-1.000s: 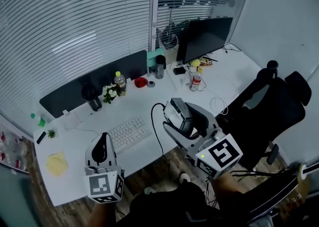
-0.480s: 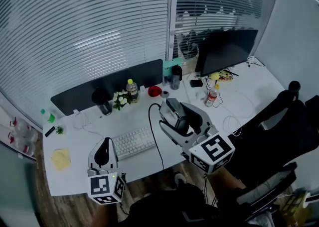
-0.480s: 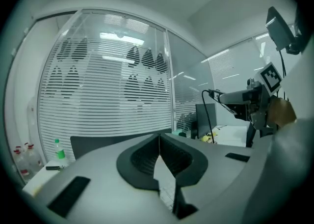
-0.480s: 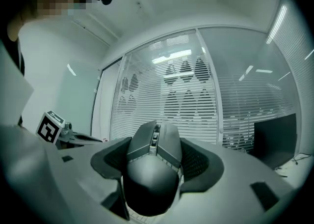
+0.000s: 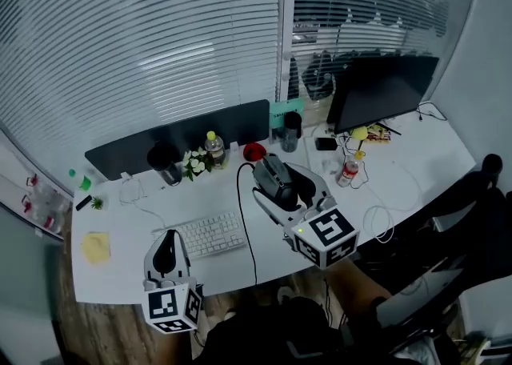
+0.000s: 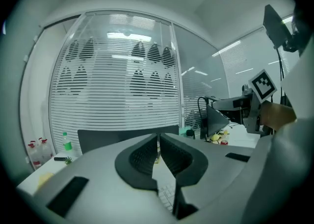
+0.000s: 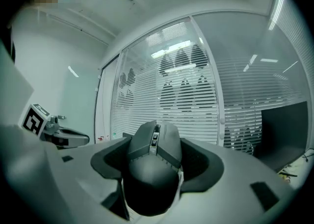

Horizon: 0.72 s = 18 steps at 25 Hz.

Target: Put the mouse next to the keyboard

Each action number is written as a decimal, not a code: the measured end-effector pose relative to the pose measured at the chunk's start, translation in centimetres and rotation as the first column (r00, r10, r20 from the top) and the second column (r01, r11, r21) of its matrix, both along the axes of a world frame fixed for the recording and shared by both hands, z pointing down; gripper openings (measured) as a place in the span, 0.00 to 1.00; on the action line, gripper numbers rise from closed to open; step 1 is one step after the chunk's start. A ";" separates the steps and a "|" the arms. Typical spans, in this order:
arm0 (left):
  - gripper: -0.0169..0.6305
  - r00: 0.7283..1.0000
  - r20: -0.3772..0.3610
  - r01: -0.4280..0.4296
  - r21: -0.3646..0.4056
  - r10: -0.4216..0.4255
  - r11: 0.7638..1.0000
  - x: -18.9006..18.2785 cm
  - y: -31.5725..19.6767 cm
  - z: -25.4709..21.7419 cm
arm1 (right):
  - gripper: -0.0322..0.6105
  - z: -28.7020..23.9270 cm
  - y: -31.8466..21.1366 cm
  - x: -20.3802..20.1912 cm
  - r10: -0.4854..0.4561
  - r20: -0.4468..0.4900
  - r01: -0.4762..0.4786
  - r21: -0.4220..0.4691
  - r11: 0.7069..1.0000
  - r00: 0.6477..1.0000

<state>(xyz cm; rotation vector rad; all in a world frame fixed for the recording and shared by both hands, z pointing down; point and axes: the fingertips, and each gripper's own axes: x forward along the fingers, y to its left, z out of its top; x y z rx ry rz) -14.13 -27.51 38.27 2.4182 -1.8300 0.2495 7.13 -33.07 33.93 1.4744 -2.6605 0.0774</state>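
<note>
Carried further in over the desk [image 5: 120,253] than a second ago, the mouse [image 7: 154,166] sits clamped between the right gripper's [image 7: 156,161] wide-spread jaws, nose pointing away, and it's up in the air, off past the right end of the keyboard [image 5: 210,234], black cable [image 5: 244,211] trailing over the desk edge; left gripper [image 6: 158,142] has its jaws all but together, nothing between them, hovering by the keyboard's near-left corner as before
</note>
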 end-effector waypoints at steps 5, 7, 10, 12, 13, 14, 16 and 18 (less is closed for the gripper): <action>0.07 0.998 0.007 0.066 -0.025 -0.066 0.997 -0.1 -0.4 1.9 | 0.52 3.4 -2.6 1.1 -0.008 -0.002 0.008 -0.059 0.998 1.000; 0.07 0.996 0.005 0.090 -0.039 -0.090 0.995 -0.2 -0.7 2.5 | 0.52 4.8 -3.5 1.2 -0.017 -0.001 0.017 -0.084 0.996 1.000; 0.07 0.994 0.009 0.105 -0.056 -0.105 0.993 -0.3 -0.8 3.2 | 0.52 7.1 -4.8 1.2 -0.024 -0.008 0.023 -0.122 0.992 1.000; 0.07 0.993 0.016 0.116 -0.074 -0.115 0.991 -0.3 -0.3 4.0 | 0.52 9.2 -5.3 1.2 -0.029 -0.017 0.026 -0.154 0.988 0.999; 0.07 0.992 0.022 0.125 -0.083 -0.124 0.989 -0.5 0.0 4.5 | 0.52 10.3 -5.5 1.2 -0.030 -0.021 0.026 -0.169 0.985 0.999; 0.07 0.991 0.027 0.136 -0.092 -0.134 0.986 -0.6 0.2 4.9 | 0.52 11.3 -5.7 1.2 -0.030 -0.024 0.025 -0.183 0.983 0.999; 0.07 0.988 0.031 0.154 -0.113 -0.151 0.982 -0.9 0.4 5.7 | 0.52 13.4 -6.3 1.4 -0.027 -0.036 0.019 -0.212 0.977 0.999; 0.07 0.986 0.032 0.169 -0.130 -0.166 0.977 -1.0 0.7 6.3 | 0.52 15.6 -6.8 1.5 -0.027 -0.054 0.013 -0.244 0.970 0.998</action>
